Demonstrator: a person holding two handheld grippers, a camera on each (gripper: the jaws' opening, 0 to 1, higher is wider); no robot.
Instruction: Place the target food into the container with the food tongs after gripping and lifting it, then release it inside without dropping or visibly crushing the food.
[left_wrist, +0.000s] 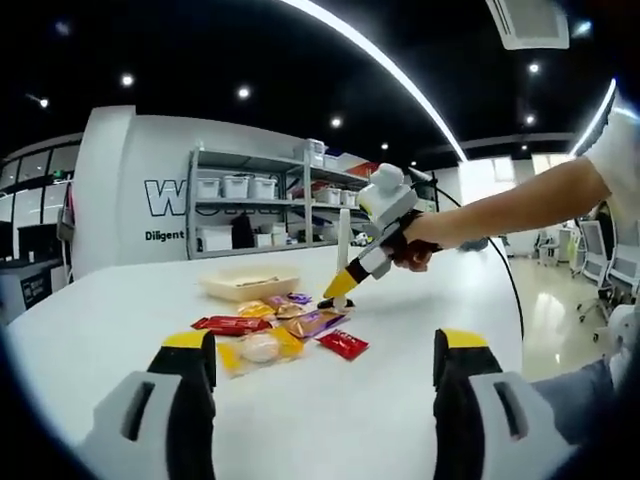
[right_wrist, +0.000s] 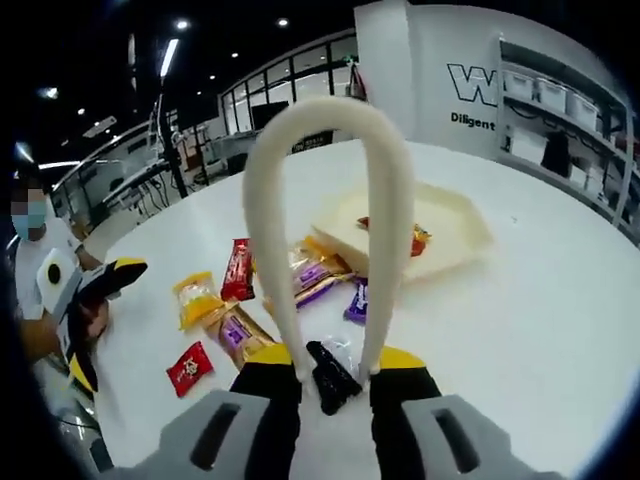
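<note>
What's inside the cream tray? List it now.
In the right gripper view, the cream tray holds one red-orange wrapped snack. The tongs cross in front, hiding part of the tray's inside.

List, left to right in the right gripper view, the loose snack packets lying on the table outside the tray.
Small red packet → yellow packet → long red bar packet → purple packet beside the cream tray. The packets behind the white tongs overlap too much to order.
</note>
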